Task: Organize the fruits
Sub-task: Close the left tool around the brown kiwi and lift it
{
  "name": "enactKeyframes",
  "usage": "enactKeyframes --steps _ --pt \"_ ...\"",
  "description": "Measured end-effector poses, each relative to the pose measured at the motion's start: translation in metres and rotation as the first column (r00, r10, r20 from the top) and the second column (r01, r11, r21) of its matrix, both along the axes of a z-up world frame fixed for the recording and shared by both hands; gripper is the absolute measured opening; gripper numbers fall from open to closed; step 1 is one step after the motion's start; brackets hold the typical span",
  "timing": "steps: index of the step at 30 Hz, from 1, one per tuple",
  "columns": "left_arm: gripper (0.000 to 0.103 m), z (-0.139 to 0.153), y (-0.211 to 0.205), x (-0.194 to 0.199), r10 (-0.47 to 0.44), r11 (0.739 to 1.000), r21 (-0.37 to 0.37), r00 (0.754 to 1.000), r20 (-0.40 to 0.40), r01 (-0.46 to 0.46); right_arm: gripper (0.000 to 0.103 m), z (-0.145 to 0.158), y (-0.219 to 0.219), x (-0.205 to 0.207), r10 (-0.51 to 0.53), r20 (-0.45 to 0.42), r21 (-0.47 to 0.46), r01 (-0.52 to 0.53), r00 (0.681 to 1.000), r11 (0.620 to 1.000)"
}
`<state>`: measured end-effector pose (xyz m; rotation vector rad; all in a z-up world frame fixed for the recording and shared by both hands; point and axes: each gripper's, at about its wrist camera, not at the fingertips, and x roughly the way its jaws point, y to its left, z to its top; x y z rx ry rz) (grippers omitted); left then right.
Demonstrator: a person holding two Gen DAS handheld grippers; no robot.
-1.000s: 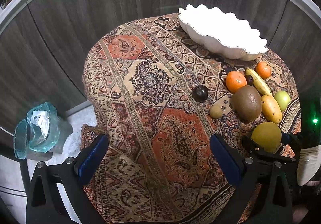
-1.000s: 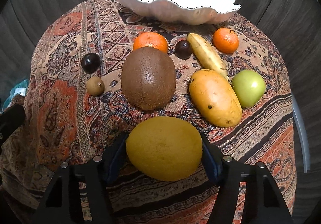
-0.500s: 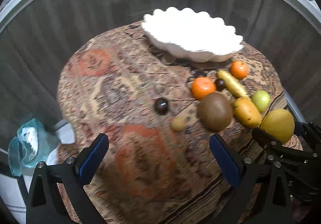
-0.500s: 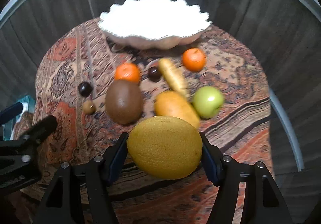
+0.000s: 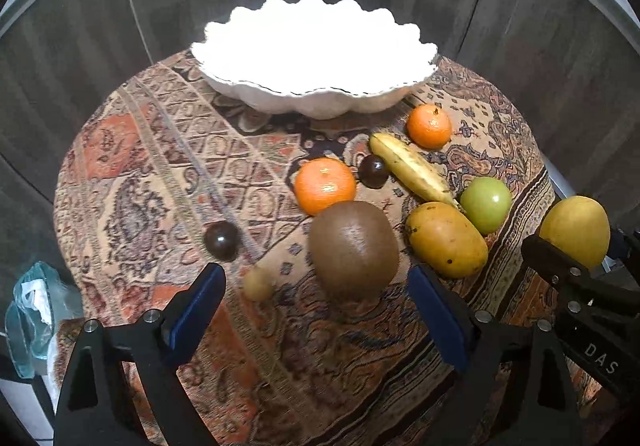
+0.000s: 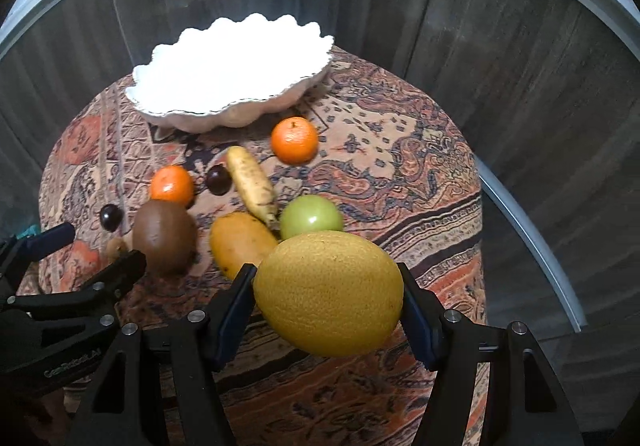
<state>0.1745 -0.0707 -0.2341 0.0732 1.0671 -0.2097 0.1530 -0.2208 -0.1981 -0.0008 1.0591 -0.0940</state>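
The right gripper (image 6: 326, 306) is clamped on the big round yellow melon (image 6: 328, 292), blue pads pressed to both flanks, carrying it clear above the patterned cloth-covered table (image 6: 400, 166). Everything turns on the white scalloped bowl (image 6: 228, 70): it sits at the far edge of the cloth, ahead of the melon and a little to the left in the right wrist view, nothing visible in it, though its inside is washed out.

Between melon and bowl lies the whole spread. Nearest the bowl is one orange tangerine (image 6: 295, 140); the pale yellow banana (image 6: 251, 182) runs lengthwise toward the bowl, a dark plum (image 6: 218, 179) just beside it. Closer in, the green apple (image 6: 311, 217) and yellow-orange mango (image 6: 240, 246) lie right under the melon's path, so the carry wants height, I'd say.

The left gripper (image 5: 316, 306) has just been narrowing its jaws but holds nothing; they stand wide apart. The brown kiwi-like fruit (image 5: 354, 248) lies just beyond them, on the bowl side, looking like this hand's likely next pick.
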Motion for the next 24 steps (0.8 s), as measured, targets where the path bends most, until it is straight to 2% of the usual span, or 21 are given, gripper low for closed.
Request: enactKeyframes --steps 3,8,12,17,24 --pt "0.093 -0.006 -0.005 0.005 -0.004 1.0 -0.008 1.0 -0.01 0.004 0.067 -0.001 -0.004 0.003 -0.006 0.002 0.003 0.006 1.0 1.0" --pt "0.083 -0.016 -0.014 0.012 -0.011 1.0 -0.018 1.0 -0.026 0.011 0.067 -0.001 -0.009 0.008 -0.022 0.01 0.008 0.022 1.0 1.0" --pt "0.079 -0.027 -0.021 0.017 -0.018 1.0 -0.019 0.999 -0.045 0.018 0.067 -0.003 -0.014 0.011 -0.035 0.007 0.01 0.035 0.999 0.999" --pt "0.066 -0.035 -0.026 0.021 -0.028 0.999 -0.017 0.998 -0.06 0.027 0.067 -0.007 -0.017 0.014 -0.047 -0.002 0.013 0.047 0.999 0.999" --pt "0.061 -0.043 -0.03 0.025 -0.025 1.0 0.008 0.998 -0.057 0.026 0.067 -0.011 -0.015 0.015 -0.045 -0.012 0.017 0.045 0.999 0.999"
